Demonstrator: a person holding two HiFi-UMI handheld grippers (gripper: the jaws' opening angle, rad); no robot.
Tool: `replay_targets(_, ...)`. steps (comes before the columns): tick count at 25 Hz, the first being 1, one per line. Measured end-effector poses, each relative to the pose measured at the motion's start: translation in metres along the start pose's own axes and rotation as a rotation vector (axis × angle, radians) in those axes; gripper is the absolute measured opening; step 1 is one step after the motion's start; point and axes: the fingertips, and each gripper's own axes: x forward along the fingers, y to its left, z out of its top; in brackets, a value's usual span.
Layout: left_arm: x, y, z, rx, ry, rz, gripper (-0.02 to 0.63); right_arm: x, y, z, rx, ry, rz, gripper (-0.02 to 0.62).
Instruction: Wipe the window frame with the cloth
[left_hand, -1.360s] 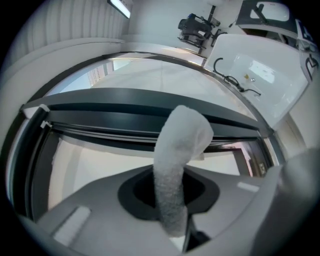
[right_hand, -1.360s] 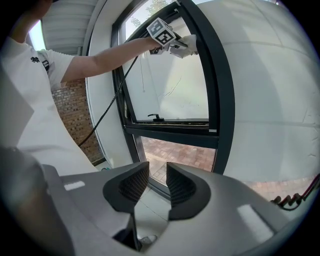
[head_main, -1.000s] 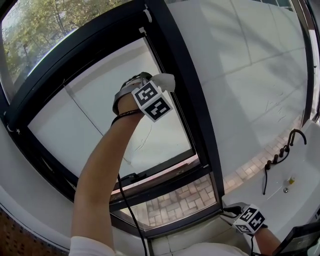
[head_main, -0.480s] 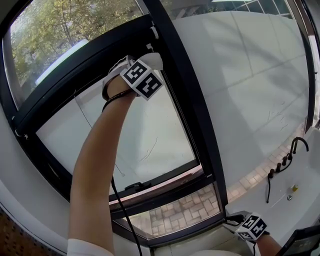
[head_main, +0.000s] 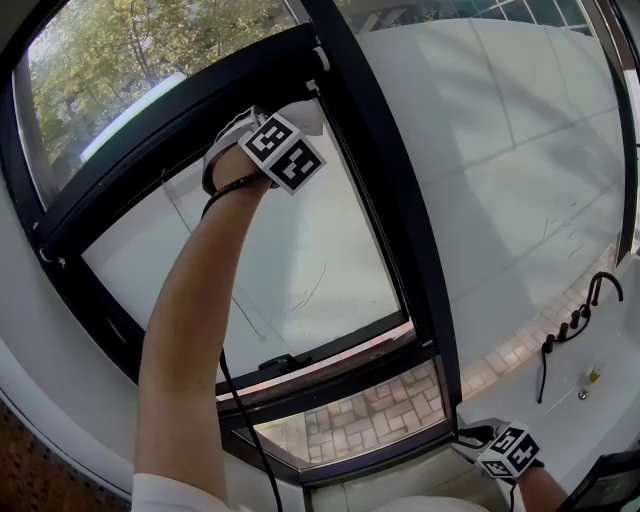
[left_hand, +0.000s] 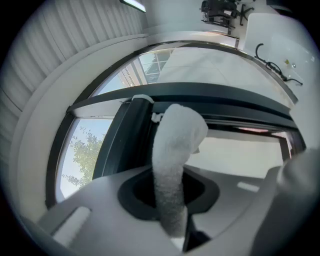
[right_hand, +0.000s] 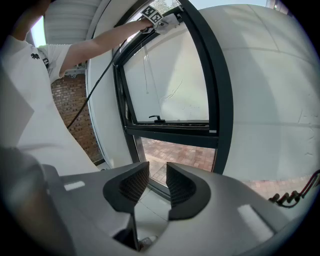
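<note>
Two grippers show in the head view. The left gripper (head_main: 292, 125), on a raised arm (head_main: 185, 330), sits at about 11 o'clock from the picture's middle, its jaws clamped on a white cloth (head_main: 308, 116). The cloth's free end meets the black window frame (head_main: 372, 210) at an upper corner, where the slanting top bar (head_main: 170, 135) joins the upright post. From that corner the post's long axis runs down toward 5 o'clock, and the top bar runs off toward 8 o'clock. The right gripper (head_main: 508, 450) hangs low at 5 o'clock, well apart from the cloth.

Left gripper view: the cloth (left_hand: 172, 160) stands between the jaws as a thick roll, pinched at its base, its top curling toward 1 o'clock. Just behind it lies the dark frame corner, one member leading toward 7 o'clock and the other toward 3 o'clock. Contact cannot be judged here.

Right gripper view: the jaws stand a narrow gap apart with nothing between them. The window frame (right_hand: 220, 100) fills the scene, with the cloth (right_hand: 172, 20) tiny at 12 o'clock.

Judging from this, only the left gripper is placed to wipe. The likely stroke follows the post or the bar lengthwise away from the corner.
</note>
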Motion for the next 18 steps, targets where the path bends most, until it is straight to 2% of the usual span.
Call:
replay_targets(7, -0.021, 0.016, -0.078, 0.012, 0.048, 0.013, 0.092, 0.032, 0.023, 0.015, -0.059, 0.030, 0.057, 0.110)
replay_targets(18, -0.067, 0.047, -0.253, -0.023, 0.155, -0.005, 0.092, 0.107, 0.099, 0.052, -0.177, 0.099, 0.201, 0.109)
